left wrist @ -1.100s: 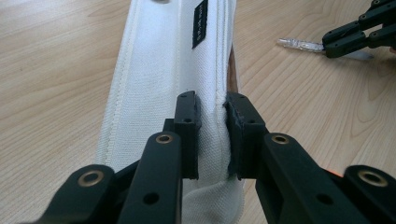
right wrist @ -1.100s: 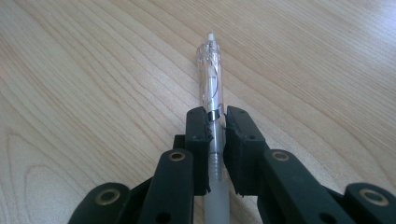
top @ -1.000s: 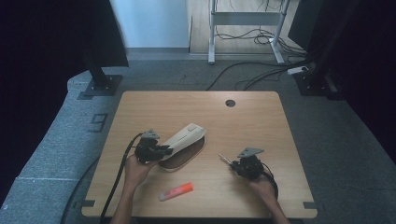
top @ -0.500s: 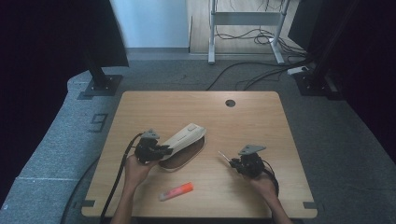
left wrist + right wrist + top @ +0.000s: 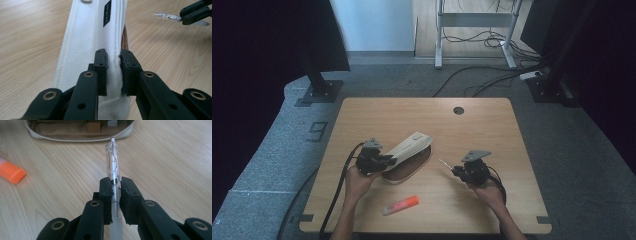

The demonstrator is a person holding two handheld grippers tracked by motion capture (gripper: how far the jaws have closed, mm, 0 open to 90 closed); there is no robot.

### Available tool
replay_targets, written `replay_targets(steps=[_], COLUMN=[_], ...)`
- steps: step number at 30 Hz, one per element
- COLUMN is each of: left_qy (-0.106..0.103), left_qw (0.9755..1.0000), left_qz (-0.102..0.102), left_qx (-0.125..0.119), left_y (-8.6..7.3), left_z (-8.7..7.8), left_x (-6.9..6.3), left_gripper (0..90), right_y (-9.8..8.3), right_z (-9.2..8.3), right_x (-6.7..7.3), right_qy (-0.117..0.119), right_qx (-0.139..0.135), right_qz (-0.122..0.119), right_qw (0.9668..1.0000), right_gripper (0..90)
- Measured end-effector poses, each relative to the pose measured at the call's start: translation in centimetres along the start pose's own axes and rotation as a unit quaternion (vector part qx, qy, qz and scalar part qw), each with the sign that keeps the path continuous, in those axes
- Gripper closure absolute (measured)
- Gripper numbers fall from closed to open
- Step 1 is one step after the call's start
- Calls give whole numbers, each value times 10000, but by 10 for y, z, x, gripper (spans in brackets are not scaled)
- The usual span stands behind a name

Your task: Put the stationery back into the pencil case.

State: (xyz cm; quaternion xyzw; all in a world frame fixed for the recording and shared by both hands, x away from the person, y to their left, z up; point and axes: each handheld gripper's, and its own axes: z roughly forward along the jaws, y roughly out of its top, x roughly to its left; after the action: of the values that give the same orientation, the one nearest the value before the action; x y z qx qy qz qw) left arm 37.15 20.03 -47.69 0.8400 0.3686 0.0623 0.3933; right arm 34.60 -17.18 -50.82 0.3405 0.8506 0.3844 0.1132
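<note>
On the light wooden bench (image 5: 492,125) lies an off-white canvas pencil case (image 5: 409,150) with a brown inside, near the middle and a little toward the person's left. Its flap is lifted, so the case stands open toward the front edge of the bench. The left gripper (image 5: 387,161) is clenched on the edge of this flap; in the left gripper view the two black jaws pinch the stitched white cloth (image 5: 95,37) between them. On the cloth there is a small black label (image 5: 107,13) with writing, but it is too small to read. A round snap button (image 5: 86,1) sits at the far end of the flap.

The right gripper (image 5: 452,170) is grasping a clear plastic ballpoint pen (image 5: 445,164). In the right gripper view the pen (image 5: 113,162) stands between the jaws and points away, toward the open mouth of the pencil case (image 5: 82,133). The jaws close on the pen around a thin dark ring on its barrel, and its frosted grip part comes down between the arms of the gripper. No print can be read on the pen. The pen is apart from the case, above the bare wood to the right of it.

An orange highlighter marker (image 5: 401,205) with a pale end lies flat on the bench near the front edge, between the two forearms. Its orange end shows also in the right gripper view (image 5: 11,172). On the grey floor mat to the left of the bench a large digit "9" (image 5: 318,131) is printed.
</note>
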Motion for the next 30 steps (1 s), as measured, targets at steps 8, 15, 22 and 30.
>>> replay_targets(steps=[8, 15, 22, 30], left_qy=[29, 30, 16, -36], left_qw=[10000, 10000, 10000, 9999], left_qz=[25, 28, 18, 8], left_qx=[-15, -37, -66, -112], left_y=[0, 0, 0, 1], left_z=[-1, -1, -2, -3], left_x=[-1, -1, 0, 0], left_gripper=[767, 768, 768, 768], right_y=[14, 24, 36, 48], right_z=[10, 20, 31, 45], right_x=[3, 7, 11, 17], right_qy=[122, 191, 266, 350], right_qx=[27, 77, 117, 212], right_qz=[-112, -230, -319, -460], right_qw=[9999, 9995, 9991, 9981], right_gripper=[778, 778, 778, 778])
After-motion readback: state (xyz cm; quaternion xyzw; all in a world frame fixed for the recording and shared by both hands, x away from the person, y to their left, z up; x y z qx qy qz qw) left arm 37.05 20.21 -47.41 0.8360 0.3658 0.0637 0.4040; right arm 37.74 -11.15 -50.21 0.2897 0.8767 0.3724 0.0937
